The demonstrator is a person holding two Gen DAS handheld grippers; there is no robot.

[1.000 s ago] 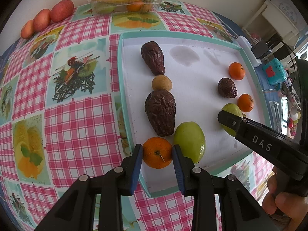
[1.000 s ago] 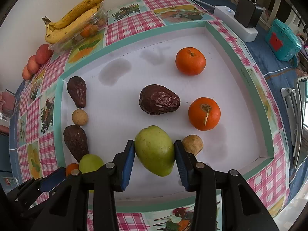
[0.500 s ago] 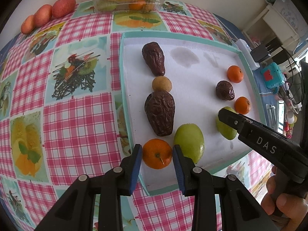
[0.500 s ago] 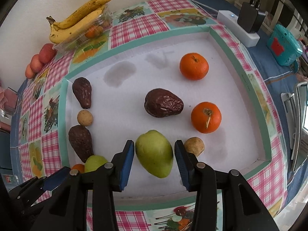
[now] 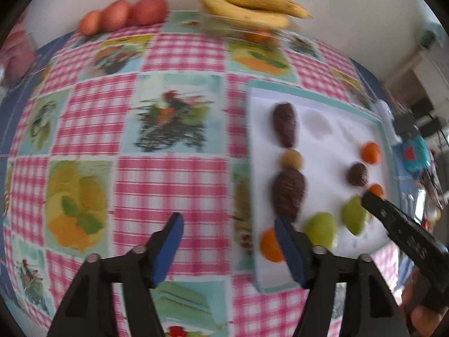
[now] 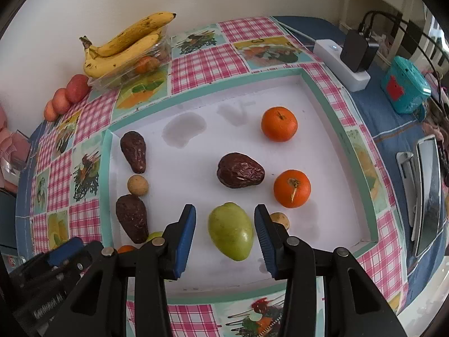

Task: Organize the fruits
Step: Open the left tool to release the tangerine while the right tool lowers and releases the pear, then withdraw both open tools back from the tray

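A white tray with a teal rim (image 6: 334, 106) holds the fruit. Along its left side lie two dark wrinkled avocados (image 6: 134, 156) (image 6: 132, 217), a small tan ball fruit (image 6: 137, 185), a green fruit (image 5: 321, 229) and an orange (image 5: 270, 245). My left gripper (image 5: 228, 245) is open and empty, over the tablecloth left of the tray. My right gripper (image 6: 224, 234) is open around a green pear-like fruit (image 6: 231, 230) lying on the tray, with gaps on both sides. Two oranges (image 6: 279, 123) (image 6: 291, 188), a third avocado (image 6: 240, 170) and a small potato-like fruit (image 6: 279, 219) lie to the right.
Bananas (image 6: 126, 46) lie on a clear box of fruit at the back wall, with red fruits (image 6: 66, 95) beside them. A white power strip (image 6: 339, 64) and a teal device (image 6: 404, 88) sit right of the tray on the blue cloth.
My left gripper let go of the orange, opened wide and swung left off the tray. My right gripper opened wider and drew back from the green fruit, which stays on the tray.
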